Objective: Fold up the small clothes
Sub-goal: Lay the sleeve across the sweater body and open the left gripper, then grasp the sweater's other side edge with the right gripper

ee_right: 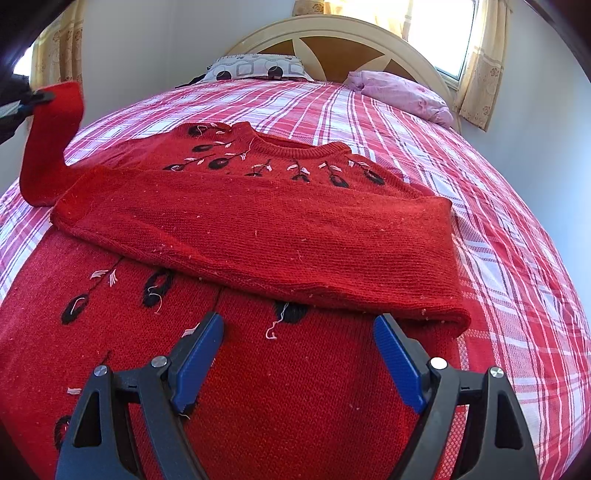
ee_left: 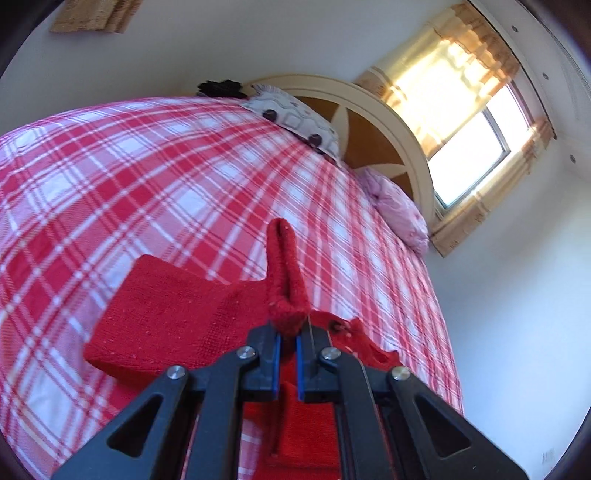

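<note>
Red knit sweater (ee_right: 258,236) lies face-up on the plaid bed (ee_right: 498,229), one sleeve already across the chest, while the left gripper (ee_left: 287,341) pinches the other sleeve's cuff (ee_left: 286,291) aloft, the right gripper (ee_right: 299,354) hovers jaws wide, and next that sleeve needs laying across.

Bed (ee_right: 517,258) with red-and-white plaid cover and arched headboard (ee_right: 332,33). Red sweater (ee_right: 295,369) lies spread on it, one sleeve (ee_right: 258,229) folded across. Patterned pillow (ee_right: 255,68) and pink pillow (ee_right: 402,92) rest by headboard.
</note>
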`<control>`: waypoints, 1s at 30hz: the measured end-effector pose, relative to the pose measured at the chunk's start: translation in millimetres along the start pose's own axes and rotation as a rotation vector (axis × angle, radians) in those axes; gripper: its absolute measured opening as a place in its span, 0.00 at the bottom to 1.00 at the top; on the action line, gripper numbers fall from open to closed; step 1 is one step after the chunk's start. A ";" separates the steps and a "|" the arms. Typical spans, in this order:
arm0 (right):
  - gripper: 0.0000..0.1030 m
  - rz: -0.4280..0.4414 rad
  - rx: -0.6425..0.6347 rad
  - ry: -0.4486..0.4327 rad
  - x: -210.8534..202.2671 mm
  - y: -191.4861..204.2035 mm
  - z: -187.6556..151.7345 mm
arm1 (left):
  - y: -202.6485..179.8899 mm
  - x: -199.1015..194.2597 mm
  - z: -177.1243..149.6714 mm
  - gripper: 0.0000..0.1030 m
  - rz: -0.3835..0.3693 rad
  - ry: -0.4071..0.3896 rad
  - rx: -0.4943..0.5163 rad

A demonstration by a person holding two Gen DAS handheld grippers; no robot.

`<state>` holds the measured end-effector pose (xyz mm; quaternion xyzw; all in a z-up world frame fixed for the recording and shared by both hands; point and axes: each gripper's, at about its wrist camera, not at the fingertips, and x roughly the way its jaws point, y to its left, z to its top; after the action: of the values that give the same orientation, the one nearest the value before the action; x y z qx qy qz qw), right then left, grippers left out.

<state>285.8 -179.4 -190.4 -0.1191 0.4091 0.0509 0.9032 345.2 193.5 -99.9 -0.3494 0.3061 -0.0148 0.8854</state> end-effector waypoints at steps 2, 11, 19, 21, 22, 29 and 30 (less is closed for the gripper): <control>0.81 0.004 0.004 0.000 0.0 -0.7 -0.4 | -19.4 9.7 -9.0 0.06 -0.026 0.022 0.028; 0.81 0.018 0.018 -0.001 1.0 -3.4 -0.8 | -84.6 58.9 -70.1 0.06 -0.018 0.108 0.266; 0.81 0.046 0.042 0.005 3.6 -7.5 -0.6 | -103.7 99.8 -124.8 0.07 0.075 0.232 0.465; 0.81 0.064 0.057 0.009 5.0 -10.1 -0.4 | -104.9 96.1 -128.4 0.09 0.089 0.240 0.496; 0.82 0.067 0.061 0.009 5.2 -11.1 -0.9 | -104.4 90.2 -128.8 0.15 0.084 0.233 0.519; 0.82 0.064 0.060 0.007 5.6 -9.6 -0.8 | -80.6 30.5 -131.3 0.80 0.168 0.035 0.698; 0.82 0.063 0.059 0.007 5.7 -9.3 -0.7 | -73.8 28.5 -132.9 0.80 0.203 0.033 0.728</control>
<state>290.8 -188.6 -193.5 -0.0796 0.4172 0.0669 0.9028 308.8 49.8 -144.3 0.0207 0.3280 -0.0403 0.9436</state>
